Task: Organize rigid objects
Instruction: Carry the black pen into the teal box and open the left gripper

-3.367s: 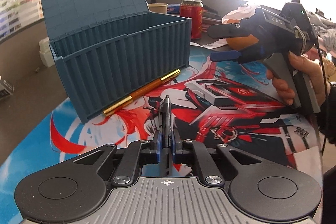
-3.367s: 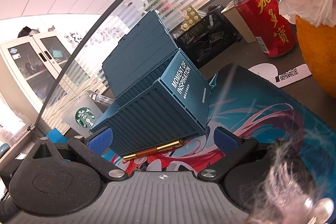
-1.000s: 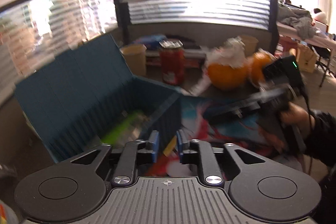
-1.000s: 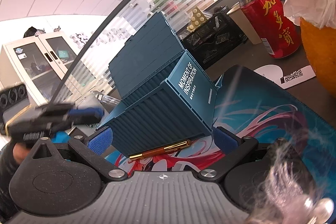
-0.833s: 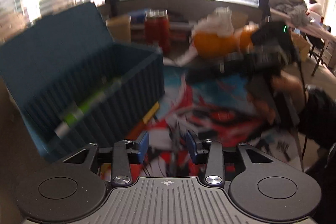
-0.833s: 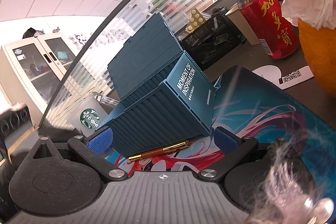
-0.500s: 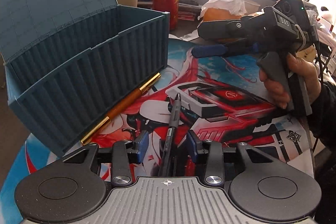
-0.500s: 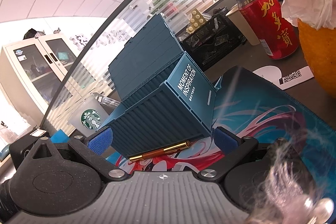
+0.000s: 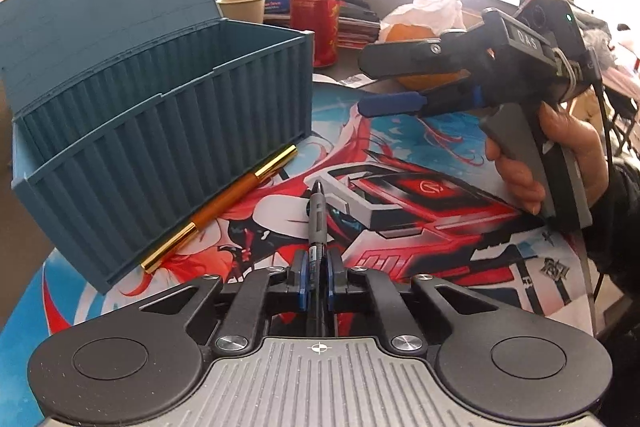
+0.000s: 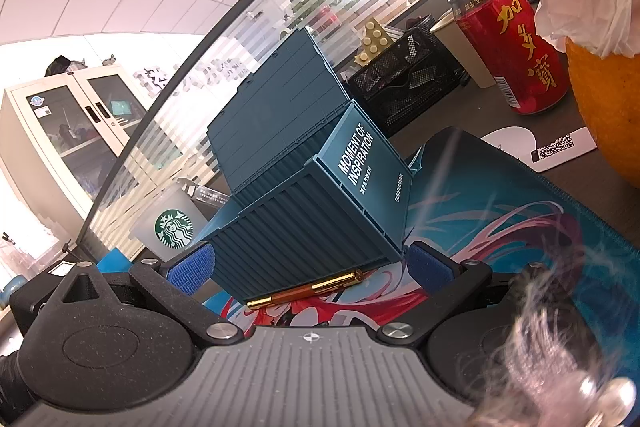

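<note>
- Two pens: a grey pen (image 9: 318,223) pinched in the left gripper (image 9: 316,277) fingers; one orange-gold pen (image 9: 222,205) beside one blue box (image 9: 160,131).
- Right gripper (image 10: 310,267) fingers spread wide, holding nothing.

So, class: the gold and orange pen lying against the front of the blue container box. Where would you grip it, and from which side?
Grip the gold and orange pen at its orange middle, coming from above with the jaws across its length. It lies flat on the printed mat, one long side against the blue container box, so I would tilt in slightly from the open mat side. The right gripper is open and free.
</note>
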The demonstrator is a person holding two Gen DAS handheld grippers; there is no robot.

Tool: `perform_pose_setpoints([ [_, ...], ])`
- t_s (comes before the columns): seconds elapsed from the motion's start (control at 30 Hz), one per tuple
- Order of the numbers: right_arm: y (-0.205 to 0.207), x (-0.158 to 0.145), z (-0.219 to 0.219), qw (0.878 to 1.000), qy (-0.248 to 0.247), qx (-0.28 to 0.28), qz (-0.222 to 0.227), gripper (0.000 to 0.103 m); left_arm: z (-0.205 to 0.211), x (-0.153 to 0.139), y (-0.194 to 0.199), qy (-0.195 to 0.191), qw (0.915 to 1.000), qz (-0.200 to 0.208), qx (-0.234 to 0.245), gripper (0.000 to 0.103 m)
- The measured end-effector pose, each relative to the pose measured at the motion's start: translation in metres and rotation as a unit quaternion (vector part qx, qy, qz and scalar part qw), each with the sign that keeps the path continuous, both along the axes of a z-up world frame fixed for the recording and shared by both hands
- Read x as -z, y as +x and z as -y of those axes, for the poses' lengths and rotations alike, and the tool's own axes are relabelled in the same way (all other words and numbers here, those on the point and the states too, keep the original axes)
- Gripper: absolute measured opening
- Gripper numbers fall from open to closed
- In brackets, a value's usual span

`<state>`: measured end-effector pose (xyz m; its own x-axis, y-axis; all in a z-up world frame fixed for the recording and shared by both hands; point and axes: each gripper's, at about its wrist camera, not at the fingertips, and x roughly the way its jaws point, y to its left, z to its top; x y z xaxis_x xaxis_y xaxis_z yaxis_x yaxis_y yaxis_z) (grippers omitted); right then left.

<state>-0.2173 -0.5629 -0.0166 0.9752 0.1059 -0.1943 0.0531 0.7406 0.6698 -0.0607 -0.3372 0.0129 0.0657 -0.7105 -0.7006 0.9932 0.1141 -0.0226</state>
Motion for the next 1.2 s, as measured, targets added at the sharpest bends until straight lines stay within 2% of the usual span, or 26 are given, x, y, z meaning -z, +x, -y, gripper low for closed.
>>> perform_pose_setpoints([
  [0.2,0.0,0.0,0.0,1.0,0.0,0.0,0.0,0.103,-0.003,-0.018,-0.003,-0.015,0.9998,0.011,0.006,0.007],
  [0.67,-0.001,0.0,0.0,1.0,0.0,0.0,0.001,0.103,0.004,-0.1,0.006,-0.058,0.9928,0.101,0.026,0.007],
  [0.9,-0.001,-0.001,0.0,1.0,0.001,-0.001,0.002,0.103,0.018,-0.116,0.011,-0.058,0.9901,0.122,0.039,0.007],
  [1.2,-0.002,-0.002,0.0,1.0,0.001,-0.001,0.004,0.103,0.045,-0.117,0.039,-0.043,0.9898,0.126,0.051,0.008],
])
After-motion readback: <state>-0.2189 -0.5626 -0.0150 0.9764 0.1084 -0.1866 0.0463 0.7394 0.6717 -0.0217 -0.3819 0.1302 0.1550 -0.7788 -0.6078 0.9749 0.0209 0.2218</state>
